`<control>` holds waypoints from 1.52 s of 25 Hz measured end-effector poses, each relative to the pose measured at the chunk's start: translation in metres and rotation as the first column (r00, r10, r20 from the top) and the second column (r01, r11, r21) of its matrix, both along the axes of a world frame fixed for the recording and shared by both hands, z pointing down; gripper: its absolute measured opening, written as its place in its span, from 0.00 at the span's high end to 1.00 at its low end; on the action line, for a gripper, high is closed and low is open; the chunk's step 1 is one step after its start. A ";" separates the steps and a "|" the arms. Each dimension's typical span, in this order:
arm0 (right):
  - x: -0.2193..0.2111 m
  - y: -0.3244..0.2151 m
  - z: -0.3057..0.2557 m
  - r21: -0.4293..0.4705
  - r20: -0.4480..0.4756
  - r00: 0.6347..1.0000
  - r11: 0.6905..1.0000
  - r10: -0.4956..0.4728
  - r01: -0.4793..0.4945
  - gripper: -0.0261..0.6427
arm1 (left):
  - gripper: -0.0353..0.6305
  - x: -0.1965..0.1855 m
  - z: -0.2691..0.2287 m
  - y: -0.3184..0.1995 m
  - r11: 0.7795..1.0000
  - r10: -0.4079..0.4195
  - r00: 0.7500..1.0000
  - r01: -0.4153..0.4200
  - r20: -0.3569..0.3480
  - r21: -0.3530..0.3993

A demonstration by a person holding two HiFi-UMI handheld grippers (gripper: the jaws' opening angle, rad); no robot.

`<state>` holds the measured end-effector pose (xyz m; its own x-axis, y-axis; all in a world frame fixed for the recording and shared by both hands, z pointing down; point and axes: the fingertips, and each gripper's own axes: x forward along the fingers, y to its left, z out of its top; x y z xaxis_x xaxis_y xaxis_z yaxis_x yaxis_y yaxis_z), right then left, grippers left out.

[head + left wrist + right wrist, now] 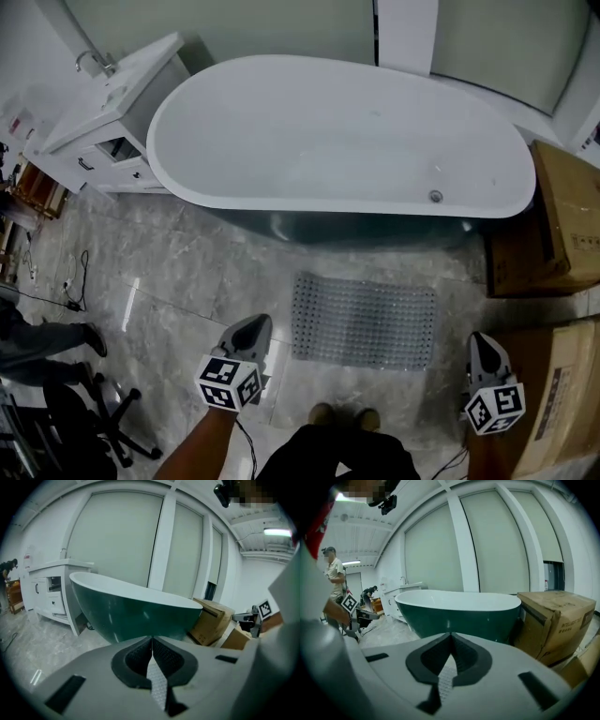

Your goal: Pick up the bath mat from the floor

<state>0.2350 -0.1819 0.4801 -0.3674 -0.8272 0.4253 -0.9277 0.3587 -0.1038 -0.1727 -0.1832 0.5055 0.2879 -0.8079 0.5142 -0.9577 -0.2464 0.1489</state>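
A grey, bumpy bath mat (364, 321) lies flat on the marble floor in front of the bathtub (337, 141). My left gripper (255, 326) hangs shut to the left of the mat's near corner, nothing between its jaws. To the right of the mat my right gripper (482, 346) is also shut and empty. Both hover above the floor, apart from the mat. In the left gripper view the closed jaws (152, 641) point at the tub's dark green side (136, 618). The right gripper view shows its closed jaws (450, 637) facing the tub (459, 613) too.
Cardboard boxes (553, 225) stand right of the tub, another (558, 394) by my right gripper. A white vanity (108, 103) sits at the far left. An office chair (80, 422) and a cable (75, 291) lie on the floor at left. A person (333, 573) stands farther off.
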 end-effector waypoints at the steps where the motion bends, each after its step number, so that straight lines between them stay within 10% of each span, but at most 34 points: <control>1: 0.001 0.001 0.019 -0.010 -0.004 1.000 1.000 -0.001 0.001 0.95 | 0.93 -0.002 0.016 0.000 1.000 -0.003 1.000 0.003 -0.002 -0.011; 21: 0.038 -0.017 0.355 -0.198 -0.057 0.998 0.980 -0.020 0.009 0.89 | 0.92 -0.035 0.363 -0.008 0.961 -0.049 0.998 0.058 0.041 -0.271; 25: 0.044 -0.014 0.411 -0.248 -0.058 0.998 0.969 -0.027 0.012 0.81 | 0.77 -0.037 0.417 -0.005 0.945 -0.033 0.999 0.039 0.024 -0.324; 38: 0.089 -0.020 0.569 -0.430 -0.081 0.993 0.897 0.081 -0.108 0.49 | 0.52 -0.062 0.567 0.005 0.836 -0.059 0.998 0.048 -0.003 -0.547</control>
<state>0.3241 -0.2022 1.0491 -0.2598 -0.5861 0.7674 -0.9642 0.2013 -0.1727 -0.2344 -0.1785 1.0729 0.2664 -0.4120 0.8714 -0.9626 -0.0679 0.2622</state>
